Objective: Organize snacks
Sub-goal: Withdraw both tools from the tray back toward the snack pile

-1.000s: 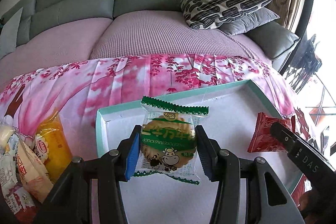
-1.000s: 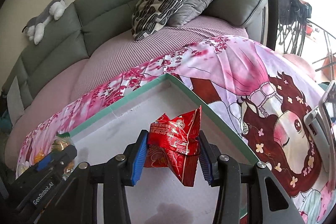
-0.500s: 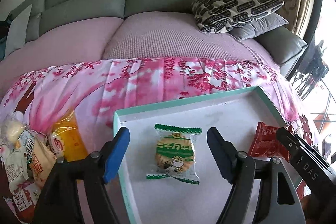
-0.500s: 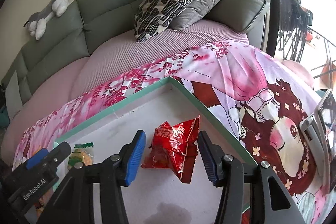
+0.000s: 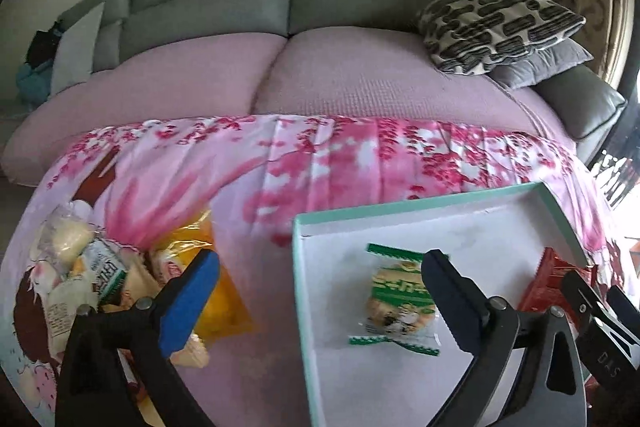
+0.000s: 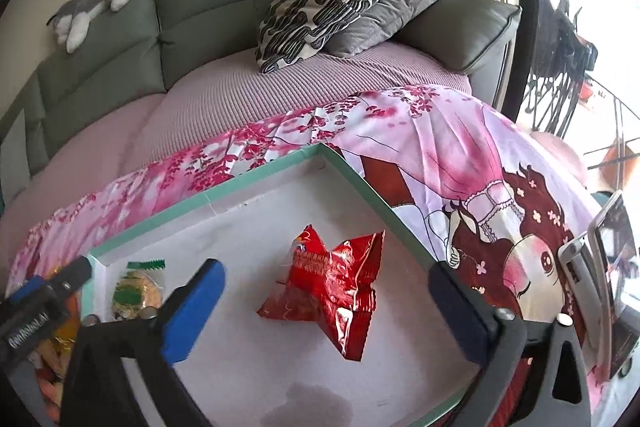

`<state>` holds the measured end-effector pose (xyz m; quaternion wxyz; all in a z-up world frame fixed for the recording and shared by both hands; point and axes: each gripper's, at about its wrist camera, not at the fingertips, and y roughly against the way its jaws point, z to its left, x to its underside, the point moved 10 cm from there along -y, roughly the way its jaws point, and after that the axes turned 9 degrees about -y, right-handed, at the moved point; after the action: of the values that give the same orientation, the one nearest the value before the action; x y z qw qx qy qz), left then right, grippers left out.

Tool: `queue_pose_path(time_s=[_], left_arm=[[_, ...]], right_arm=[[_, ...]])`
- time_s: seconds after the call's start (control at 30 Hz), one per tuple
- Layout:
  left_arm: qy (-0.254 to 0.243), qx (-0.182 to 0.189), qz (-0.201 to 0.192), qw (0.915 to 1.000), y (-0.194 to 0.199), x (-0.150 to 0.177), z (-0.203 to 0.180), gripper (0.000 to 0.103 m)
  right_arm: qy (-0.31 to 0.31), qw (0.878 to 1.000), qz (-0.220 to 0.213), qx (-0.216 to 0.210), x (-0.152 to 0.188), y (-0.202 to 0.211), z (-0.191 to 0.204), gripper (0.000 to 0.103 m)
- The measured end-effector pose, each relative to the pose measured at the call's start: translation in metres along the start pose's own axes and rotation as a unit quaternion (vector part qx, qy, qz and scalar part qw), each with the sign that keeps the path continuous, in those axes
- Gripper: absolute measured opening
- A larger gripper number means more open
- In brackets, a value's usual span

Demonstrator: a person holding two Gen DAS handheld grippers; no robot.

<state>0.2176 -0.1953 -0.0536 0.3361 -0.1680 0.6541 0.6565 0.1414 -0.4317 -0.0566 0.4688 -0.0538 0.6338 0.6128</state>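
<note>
while both jaws are opening, nothing is pressed between them.
left gripper (image 5: 320, 303): fingers wide, astride the tray's left wall.
right gripper (image 6: 326, 311): fingers wide, red pack lying loose between them.
tray (image 6: 256, 177): white floor, green rim, on the pink cloth (image 5: 320, 155).
cookie (image 5: 400, 301): flat in tray, left part.
red pack (image 6: 332, 287): crumpled, in tray, right part.
other snacks (image 5: 100, 283): heaped on cloth, left of tray.
</note>
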Motion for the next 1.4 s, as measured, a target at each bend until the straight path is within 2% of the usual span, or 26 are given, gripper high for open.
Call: queue_pose_path(time_s=[0.13,0.3,0.57,0.83,1.1,1.23,1.4], left_arm=[[0.009,-0.015,0.004,0.9998,-0.003,0.003,0.010,0.101],[0.015,-0.039,-0.009,0.9991,-0.002,0.001,0.022,0.101],[0.012,-0.032,-0.024,0.9991,0.004,-0.001,0.023,0.102],[-0.005,-0.038,-0.031,0.9988,0.022,0.004,0.030,0.102],[-0.036,-0.038,-0.032,0.9981,0.057,0.013,0.047,0.102],[-0.023,-0.034,-0.036,0.9985,0.076,0.018,0.066,0.102],[-0.018,-0.056,-0.035,0.9977,0.095,0.033,0.094,0.102]], right_arm=[[0.012,1.000,0.001,0.002,0.002,-0.002,0.004,0.103],[0.028,1.000,-0.006,0.013,0.002,-0.002,0.006,0.103],[0.021,0.999,-0.032,0.003,-0.004,0.007,0.009,0.103],[0.051,0.998,-0.042,0.012,-0.001,0.015,0.018,0.103],[0.066,0.997,-0.041,-0.013,0.009,0.039,0.034,0.103],[0.076,0.996,-0.039,-0.042,0.018,0.057,0.050,0.103],[0.093,0.993,-0.032,-0.071,0.033,0.076,0.075,0.103]])
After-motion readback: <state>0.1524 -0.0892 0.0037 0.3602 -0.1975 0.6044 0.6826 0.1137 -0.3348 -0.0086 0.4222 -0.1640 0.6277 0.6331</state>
